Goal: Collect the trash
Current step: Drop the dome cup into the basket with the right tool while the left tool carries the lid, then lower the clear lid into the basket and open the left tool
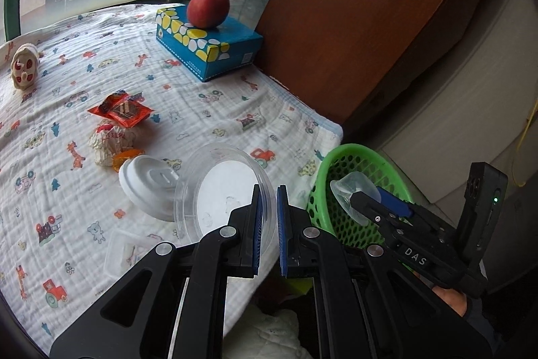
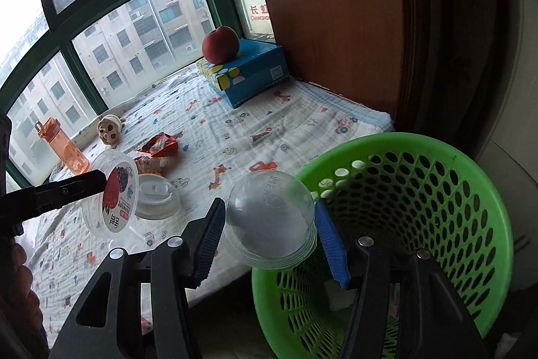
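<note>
Window-side platform under a cartoon-print blanket (image 1: pixel 208 110), wooden cabinet panel at its far right edge. Near the far right corner a blue tissue box (image 1: pixel 208 42) carries a red apple (image 1: pixel 208 8).

My left gripper (image 1: pixel 269 207) is clamped shut on the rim of a clear round yogurt lid (image 1: pixel 222 190), held tilted above the near edge of the blanket; its printed fruit label shows in the right wrist view.

My right gripper (image 2: pixel 269 224) grips a clear plastic cup (image 2: pixel 270 221), one blue pad on each side, dome end pointing away from me. The cup hangs at the near-left rim of the green basket (image 2: pixel 437 190), which stands off the blanket's near right corner.

On the blanket, mid-left: a white cup lid (image 1: pixel 148 187), a crumpled white wrapper (image 1: pixel 111 142), an orange snack packet (image 1: pixel 122 111). An orange bottle (image 2: pixel 64 147) stands by the window.
</note>
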